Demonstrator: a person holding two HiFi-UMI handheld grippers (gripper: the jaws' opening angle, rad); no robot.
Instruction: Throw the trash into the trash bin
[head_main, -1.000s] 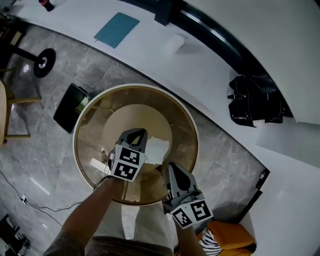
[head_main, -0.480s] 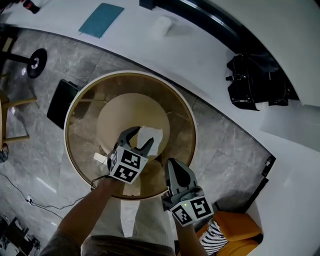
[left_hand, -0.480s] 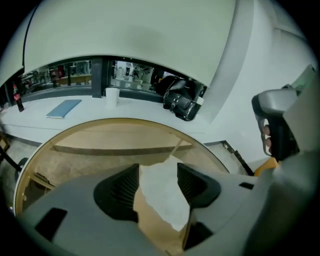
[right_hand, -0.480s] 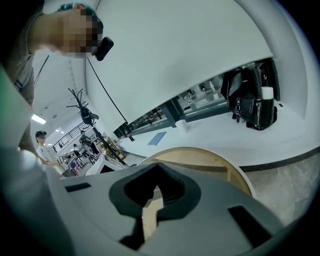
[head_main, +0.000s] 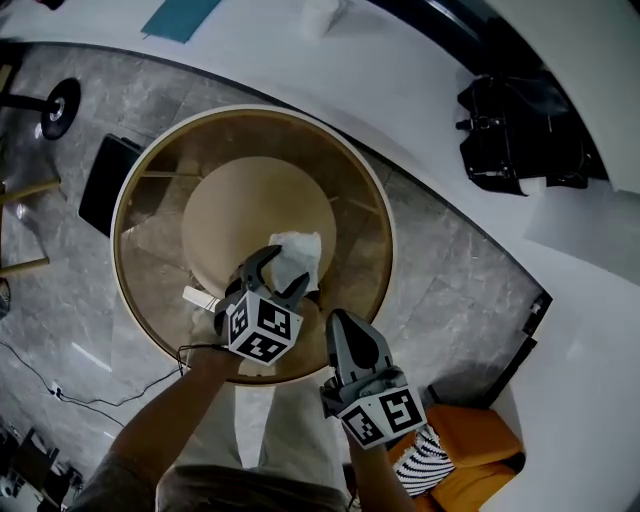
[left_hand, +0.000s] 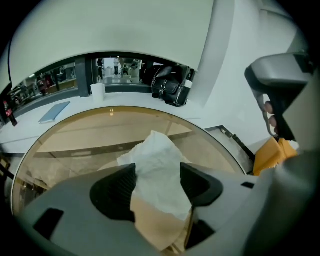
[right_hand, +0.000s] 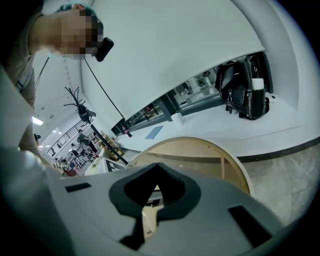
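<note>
Two grippers: I see both over the near side of the trash bin (head_main: 252, 108), left one ahead, right one just behind and beside it.
Left gripper (head_main: 283, 270): fingers apart and just been opening; I read no pad pressing on anything.
Trash: one crumpled white tissue (head_main: 296, 256) sits between the spread left fingers and reaches beyond their tips.
Tissue position: within the bin's rim, over the near edge of the pale bottom; I cannot tell whether it rests there or is in the air.
Left gripper view: tissue (left_hand: 155, 160) fills the gap between the two dark pads, bin rim (left_hand: 115, 108) curving behind it.
Right gripper (head_main: 340, 318): fingers closed tip to tip, nothing between them; it points over the bin's near rim.
Right gripper view: closed tips (right_hand: 157, 167), bin rim (right_hand: 200, 140) ahead.
Bin: round, tan, open top, standing on grey stone floor.
Surroundings: black bag (head_main: 520, 135) on the white counter, well apart from the bin; dark tablet (head_main: 105, 185) on the floor just beside the bin's left.
</note>
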